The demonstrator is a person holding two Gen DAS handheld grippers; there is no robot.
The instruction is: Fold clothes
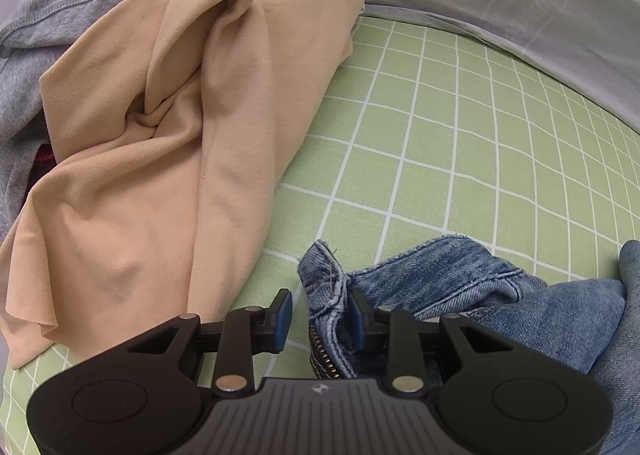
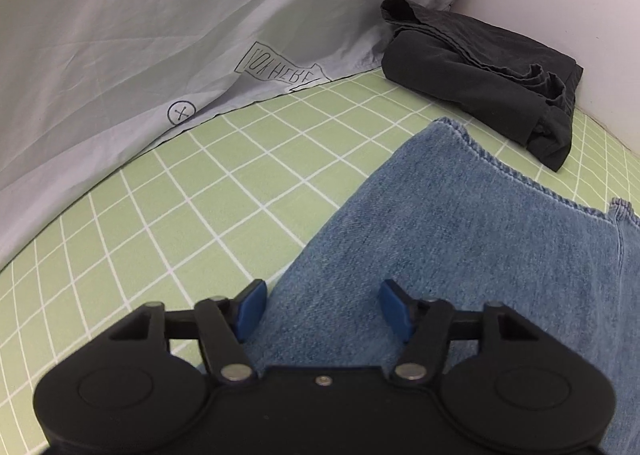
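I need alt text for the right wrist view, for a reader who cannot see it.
The open right claw hovers over blue jeans lying on a green checked sheet. Behind lie a folded dark garment and a grey cover.

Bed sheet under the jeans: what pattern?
Light green bed sheet with a white grid, clearest in the right wrist view.

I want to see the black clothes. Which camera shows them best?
The right wrist view. The folded black garment lies whole on the green checked sheet, beyond the blue denim jeans. The left wrist view does not show it at all.
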